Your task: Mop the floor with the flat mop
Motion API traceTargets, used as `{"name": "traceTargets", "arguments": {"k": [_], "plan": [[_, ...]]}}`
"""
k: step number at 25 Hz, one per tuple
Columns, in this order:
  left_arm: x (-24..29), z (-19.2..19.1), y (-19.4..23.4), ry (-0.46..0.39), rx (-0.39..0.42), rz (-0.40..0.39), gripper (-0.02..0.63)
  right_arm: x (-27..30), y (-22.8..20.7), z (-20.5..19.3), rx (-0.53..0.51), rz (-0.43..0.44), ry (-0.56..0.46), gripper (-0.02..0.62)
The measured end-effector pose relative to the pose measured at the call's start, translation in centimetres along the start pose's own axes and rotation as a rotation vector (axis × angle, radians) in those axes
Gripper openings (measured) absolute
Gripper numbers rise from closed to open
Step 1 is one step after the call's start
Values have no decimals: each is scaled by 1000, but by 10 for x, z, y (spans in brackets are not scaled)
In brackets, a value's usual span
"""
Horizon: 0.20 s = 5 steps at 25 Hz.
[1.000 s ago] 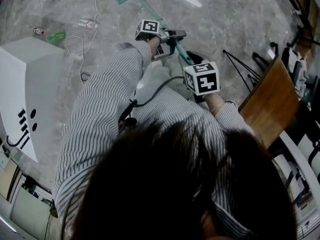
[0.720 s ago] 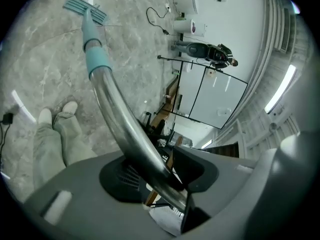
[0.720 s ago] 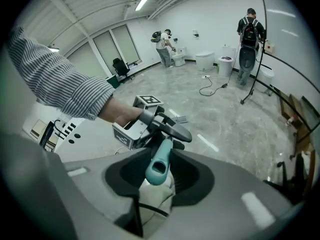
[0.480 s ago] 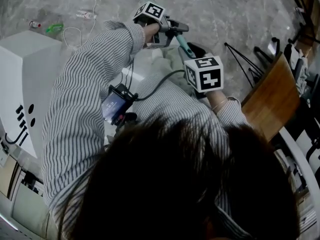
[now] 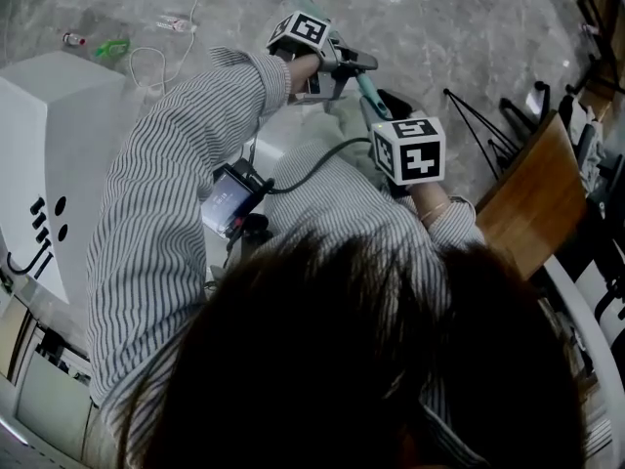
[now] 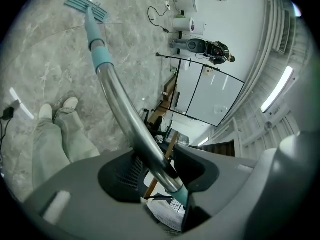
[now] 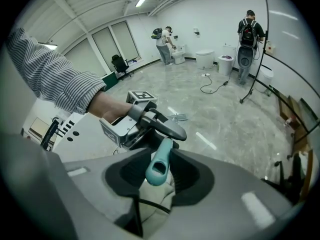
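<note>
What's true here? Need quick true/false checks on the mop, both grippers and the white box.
1. The right gripper clamps the teal end of the mop handle. True.
2. The left gripper is shut tight on the mop handle. False: the handle runs between its jaws, which have just been opening; a gap shows beside it.
3. The mop head sits between the right gripper's jaws. False: it is far out on the floor, at the handle's other end.
4. The white box stands on the person's left. True.
</note>
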<state>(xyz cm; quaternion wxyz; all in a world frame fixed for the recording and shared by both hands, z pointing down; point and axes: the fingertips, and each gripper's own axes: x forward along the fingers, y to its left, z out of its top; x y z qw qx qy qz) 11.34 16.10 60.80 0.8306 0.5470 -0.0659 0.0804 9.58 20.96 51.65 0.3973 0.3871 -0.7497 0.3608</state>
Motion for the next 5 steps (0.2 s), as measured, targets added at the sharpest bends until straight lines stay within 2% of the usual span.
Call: {"name": "traceTargets", "arguments": {"k": [5], "plan": [[-1, -6, 5, 27, 10, 22, 179, -2, 4, -4, -4, -7, -6, 118]]}}
